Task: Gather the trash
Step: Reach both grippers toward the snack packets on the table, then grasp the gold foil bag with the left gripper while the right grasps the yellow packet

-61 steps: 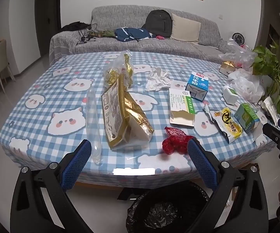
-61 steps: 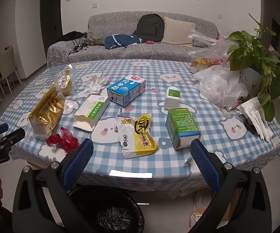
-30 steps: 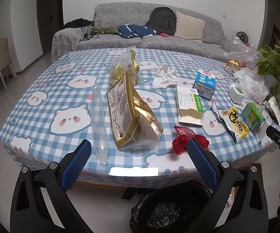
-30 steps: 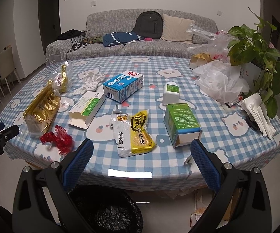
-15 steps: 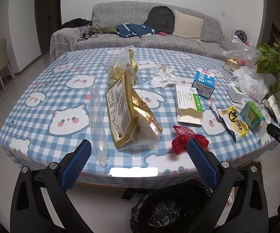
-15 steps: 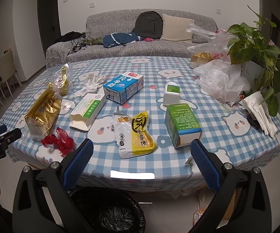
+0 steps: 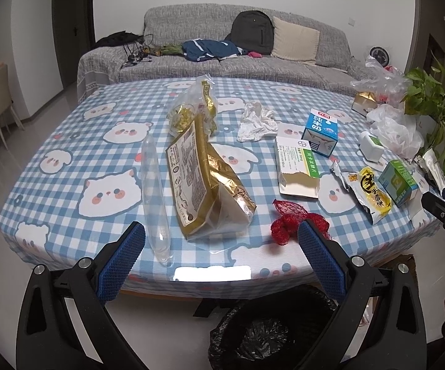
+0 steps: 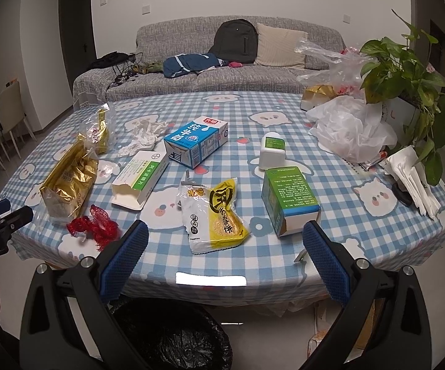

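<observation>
Litter across the checked tabletop [image 7: 68, 141]
Both grippers' fingers [image 7: 120, 265] [image 8: 325, 265] spread wide, empty, above the black bin [image 8: 173, 339]; gold bag [image 7: 203, 185] nearest.

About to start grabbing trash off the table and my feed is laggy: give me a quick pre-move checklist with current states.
1. Left gripper open, nothing between the fingers: ok.
2. Right gripper open, nothing held: ok.
3. Bin with black liner below the table edge, mouth open: ok.
4. Gold foil bag directly ahead of the left gripper: ok.
5. Yellow snack packet directly ahead of the right gripper: ok.
6. Whether the green box is empty: cannot tell.
</observation>
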Demonstrator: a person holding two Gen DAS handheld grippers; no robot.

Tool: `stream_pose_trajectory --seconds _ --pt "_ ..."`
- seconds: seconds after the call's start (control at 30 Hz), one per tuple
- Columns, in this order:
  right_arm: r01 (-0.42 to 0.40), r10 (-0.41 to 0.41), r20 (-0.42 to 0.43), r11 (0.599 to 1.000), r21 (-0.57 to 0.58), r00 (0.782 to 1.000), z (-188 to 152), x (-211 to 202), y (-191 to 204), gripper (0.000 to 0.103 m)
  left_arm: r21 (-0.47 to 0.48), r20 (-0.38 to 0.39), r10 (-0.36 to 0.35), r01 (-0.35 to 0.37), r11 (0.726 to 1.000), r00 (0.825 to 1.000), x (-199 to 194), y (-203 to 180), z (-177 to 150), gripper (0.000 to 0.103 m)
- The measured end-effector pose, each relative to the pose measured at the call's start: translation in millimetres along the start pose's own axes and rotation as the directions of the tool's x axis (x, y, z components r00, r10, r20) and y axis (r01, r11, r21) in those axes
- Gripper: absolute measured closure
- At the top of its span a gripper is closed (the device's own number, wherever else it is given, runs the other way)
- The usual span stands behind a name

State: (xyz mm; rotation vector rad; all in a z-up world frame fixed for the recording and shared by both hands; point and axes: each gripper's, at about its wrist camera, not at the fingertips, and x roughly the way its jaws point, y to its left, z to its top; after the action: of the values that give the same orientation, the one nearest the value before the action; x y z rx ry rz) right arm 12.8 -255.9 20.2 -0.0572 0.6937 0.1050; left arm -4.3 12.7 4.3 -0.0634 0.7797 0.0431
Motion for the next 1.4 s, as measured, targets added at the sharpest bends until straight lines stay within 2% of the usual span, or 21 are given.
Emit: stream_pose_trajectory --seconds 0.47,0.7,0.97,1.2,1.4 --pt "-0.015 0.015 0.000 1.000 -0.001 1.000 8 12 7 0.006 -0.008 -0.015 0.016 -0.016 1.000 1.000 14 10 8 0.006" --pt "-0.014 0.013 -0.025 0.999 -0.033 1.000 17 41 24 0.007 0.001 -0.029 0.038 -0.038 0.999 0.999 38 16 26 0.006" --pt "-0.003 -0.001 -0.082 0.999 -0.050 0.997 24 80 34 0.008 -0.026 -0.090 0.042 -0.044 0.999 0.995 80 26 45 0.007" --pt "0.016 -0.024 -0.160 0.999 -0.047 0.987 25 116 34 0.016 -0.026 -0.126 0.067 -0.071 0.997 0.990 108 26 63 0.009" --pt "0.010 -0.017 -0.204 0.999 -0.033 0.979 21 133 29 0.024 -0.026 -0.163 0.070 -0.075 0.997 0.984 129 25 69 0.016"
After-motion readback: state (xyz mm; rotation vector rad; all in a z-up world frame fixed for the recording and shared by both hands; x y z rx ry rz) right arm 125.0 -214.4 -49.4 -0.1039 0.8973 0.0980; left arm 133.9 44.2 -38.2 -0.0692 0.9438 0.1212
